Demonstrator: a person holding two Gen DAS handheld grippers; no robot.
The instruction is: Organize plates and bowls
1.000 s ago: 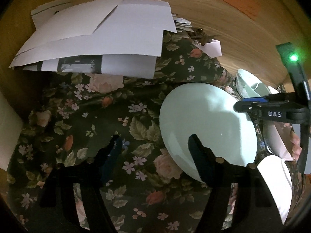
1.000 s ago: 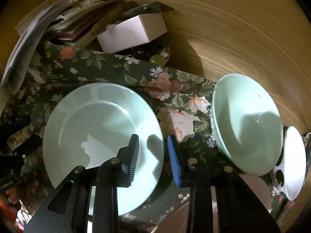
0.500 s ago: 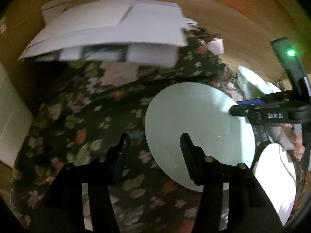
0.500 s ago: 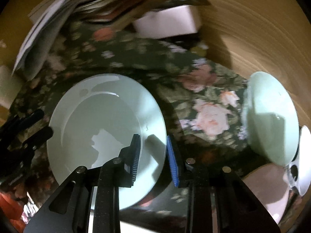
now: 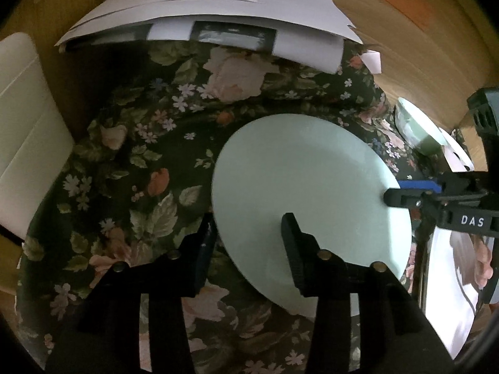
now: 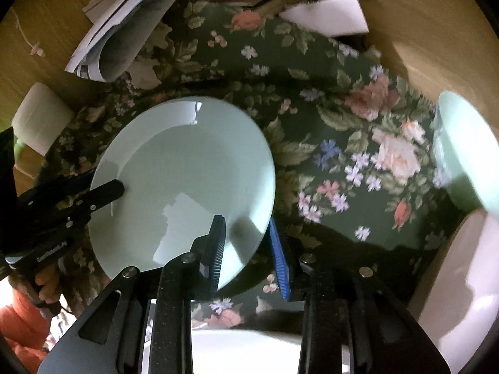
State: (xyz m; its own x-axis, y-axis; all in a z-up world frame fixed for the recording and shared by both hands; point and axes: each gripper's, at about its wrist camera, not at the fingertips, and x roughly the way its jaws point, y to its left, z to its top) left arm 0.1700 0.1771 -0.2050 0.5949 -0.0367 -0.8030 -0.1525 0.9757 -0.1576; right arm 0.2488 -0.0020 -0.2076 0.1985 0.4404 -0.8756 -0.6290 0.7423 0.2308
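A pale green plate [image 5: 308, 193] is held up over the floral tablecloth [image 5: 149, 162]. My left gripper [image 5: 246, 233] is shut on the plate's left rim, one finger on each face. My right gripper [image 6: 246, 243] is shut on the plate [image 6: 187, 174] at its opposite rim. In the left wrist view the right gripper [image 5: 405, 191] reaches in from the right onto the plate's edge. In the right wrist view the left gripper [image 6: 115, 188] clamps the far rim. A pale green bowl [image 6: 464, 146] stands at the right, also in the left wrist view [image 5: 418, 127].
A stack of white papers [image 5: 218, 21] lies at the back of the cloth. A white box [image 6: 327, 15] and a white roll [image 6: 40, 118] stand near the wooden wall. White dishes [image 6: 458, 280] lie at the right and near edge.
Both grippers have carried the plate up and leftwards across the cloth. The left gripper has closed onto the plate's rim. The green bowl now sits further right in the right wrist view.
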